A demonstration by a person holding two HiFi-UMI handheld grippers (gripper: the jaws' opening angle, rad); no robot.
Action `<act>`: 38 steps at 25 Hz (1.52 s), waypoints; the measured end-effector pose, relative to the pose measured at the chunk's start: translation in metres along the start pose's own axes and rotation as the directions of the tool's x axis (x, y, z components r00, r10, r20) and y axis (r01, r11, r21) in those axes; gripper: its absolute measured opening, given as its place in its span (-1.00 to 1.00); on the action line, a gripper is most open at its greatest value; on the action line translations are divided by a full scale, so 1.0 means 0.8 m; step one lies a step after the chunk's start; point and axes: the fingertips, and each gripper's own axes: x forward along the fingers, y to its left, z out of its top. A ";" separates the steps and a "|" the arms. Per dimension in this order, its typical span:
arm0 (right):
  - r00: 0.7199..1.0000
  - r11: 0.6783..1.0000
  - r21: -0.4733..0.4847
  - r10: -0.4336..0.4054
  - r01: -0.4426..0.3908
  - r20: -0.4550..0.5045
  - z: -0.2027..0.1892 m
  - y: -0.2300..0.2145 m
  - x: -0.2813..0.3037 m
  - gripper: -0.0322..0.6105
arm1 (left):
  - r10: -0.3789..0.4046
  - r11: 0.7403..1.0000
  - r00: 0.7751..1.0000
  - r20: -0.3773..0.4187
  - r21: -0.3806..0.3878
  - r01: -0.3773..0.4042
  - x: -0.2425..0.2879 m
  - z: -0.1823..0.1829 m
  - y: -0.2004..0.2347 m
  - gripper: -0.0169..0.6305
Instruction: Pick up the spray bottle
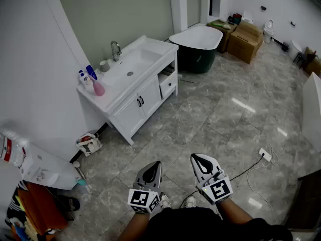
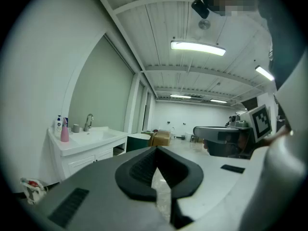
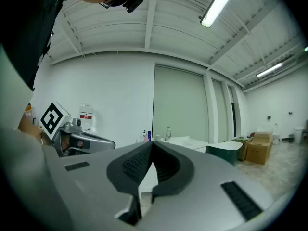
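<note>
The left tool (image 1: pixel 156 165) and the right tool (image 1: pixel 197 158) are held low in front of the person, side by side and slightly apart, both pointing out over the grey marble floor (image 1: pixel 215 115). In the left gripper view, the left tool (image 2: pixel 156 148) has its 2 dark pads pressed together at the tips, with nothing between them. The right tool (image 3: pixel 151 143) is the same: its jaws meet at the tips and grip nothing.

The spray bottle (image 1: pixel 99 88), pink with a white top, stands upright on the white counter (image 1: pixel 115 90) against the far wall, well apart from both tools. It sits at the counter's left end, beside the sink (image 1: pixel 128 67). Just behind it stand a white pump bottle (image 1: pixel 84 78) and a blue bottle (image 1: pixel 91 72). A grey cup (image 1: pixel 104 66) stands nearer the faucet (image 1: pixel 116 50), which rises at the back of the sink.

From the left gripper view the spray bottle (image 2: pixel 64 133) shows at the near corner of the counter (image 2: pixel 82 145), far to the left of the pads. From the right gripper view it is only a tiny pink spot (image 3: pixel 145 138) above the pad tips.

Past the counter stands a dark bathtub (image 1: pixel 198 43) with a white rim, and beyond that 2 cardboard boxes (image 1: pixel 245 40).
</note>
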 end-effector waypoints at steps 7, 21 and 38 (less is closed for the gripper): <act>1.000 1.000 0.017 0.001 -0.002 0.018 0.005 0.013 0.009 -0.90 | 0.015 1.000 0.999 0.046 0.024 -0.016 -0.013 0.020 0.013 -0.96; 1.000 1.000 0.020 0.018 -0.018 0.017 0.005 0.036 0.045 -0.87 | 0.050 0.999 0.998 0.036 0.020 -0.050 -0.028 0.019 0.055 -0.96; 0.997 0.999 -0.005 -0.034 0.034 0.067 0.007 0.077 0.124 0.94 | 0.037 0.999 0.999 0.037 0.010 -0.037 -0.049 0.021 0.130 -0.96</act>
